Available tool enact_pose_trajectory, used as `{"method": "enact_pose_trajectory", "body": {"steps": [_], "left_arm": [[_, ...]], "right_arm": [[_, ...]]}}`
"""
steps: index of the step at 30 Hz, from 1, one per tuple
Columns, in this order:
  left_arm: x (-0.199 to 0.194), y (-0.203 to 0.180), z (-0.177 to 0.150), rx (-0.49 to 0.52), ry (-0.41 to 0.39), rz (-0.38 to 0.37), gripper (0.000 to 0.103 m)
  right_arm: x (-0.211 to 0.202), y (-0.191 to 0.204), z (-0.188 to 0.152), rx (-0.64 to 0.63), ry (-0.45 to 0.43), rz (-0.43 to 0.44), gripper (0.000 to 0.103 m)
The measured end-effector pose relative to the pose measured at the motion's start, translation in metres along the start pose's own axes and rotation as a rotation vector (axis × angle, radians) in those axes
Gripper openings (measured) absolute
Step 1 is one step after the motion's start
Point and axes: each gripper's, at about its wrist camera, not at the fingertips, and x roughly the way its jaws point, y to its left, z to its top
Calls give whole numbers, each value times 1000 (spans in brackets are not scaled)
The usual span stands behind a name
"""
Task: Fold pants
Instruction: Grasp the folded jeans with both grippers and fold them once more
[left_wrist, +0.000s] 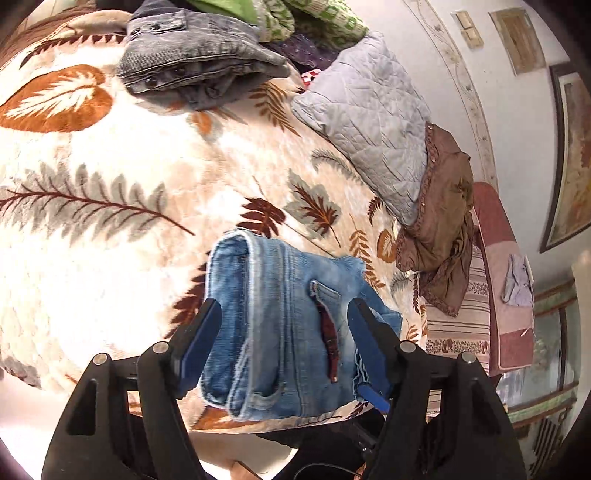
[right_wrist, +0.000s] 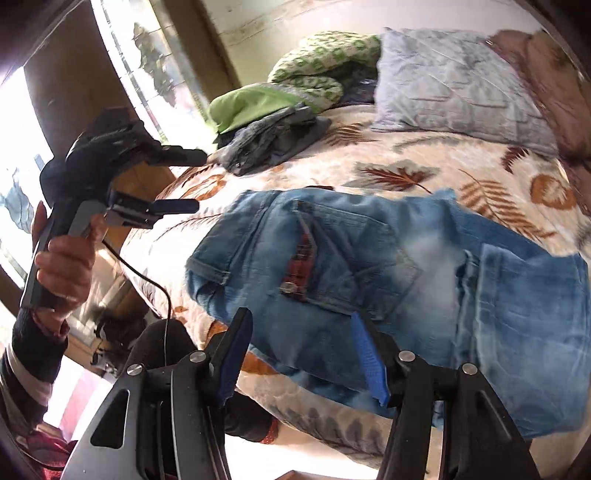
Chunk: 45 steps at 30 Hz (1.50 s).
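Light blue jeans (left_wrist: 288, 325) lie folded into a short bundle on the leaf-patterned blanket (left_wrist: 110, 184), near the bed's front edge. A dark red belt tab shows at their pocket. My left gripper (left_wrist: 284, 314) hovers over them, open, its blue pads apart on either side and not pressing the cloth. In the right wrist view the jeans (right_wrist: 388, 280) spread wide across the bed, and my right gripper (right_wrist: 299, 321) stands open above their near edge, holding nothing. The left gripper (right_wrist: 197, 181) also shows there, held up by a hand at the left, fingers apart.
A heap of grey corduroy clothes (left_wrist: 195, 62) lies at the far side, with green patterned cloths (right_wrist: 325, 62) behind it. A grey quilted pillow (left_wrist: 373, 118) and a brown garment (left_wrist: 439, 221) sit at the bed's right end. A bright window (right_wrist: 147, 74) is on the left.
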Motion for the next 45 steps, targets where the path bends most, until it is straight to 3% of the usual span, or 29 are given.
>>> {"method": "enact_pose_trajectory", "body": {"steps": [9,15,20,22,25,27,28,29,36,40,45], "left_arm": [[55,47,24,-106,177,-61,74],[80,61,43,-183,204,-121,78],[88,54,49,-146,224,-122,85],[90,54,49,-148,226,-137,86],[96,45,48,-95,246,-146,82],[102,37,43,-58,270,-131,52],[107,36,39,-61,294,-139,25],[111,37,35,-86,298,-146,21],[81,12,23,-100,185,-191,18],[65,-35,17,-12,153,-183,18],[78,-118,4,160,169,-160,19]], "right_arm": [[62,95,-17,-430,33,-165,70],[95,119,-32,-584,43,-289,72],[123,129,-36,-691,27,-403,72],[126,129,-35,-707,8,-407,70],[120,123,-28,-677,6,-367,52],[113,122,-25,-675,-19,-363,37],[109,121,-22,-673,-33,-363,34],[105,119,-20,-661,-42,-360,31],[66,100,-3,-526,-106,-306,27],[26,84,4,-411,-177,-275,27],[-31,24,6,-163,-263,-225,27]]}}
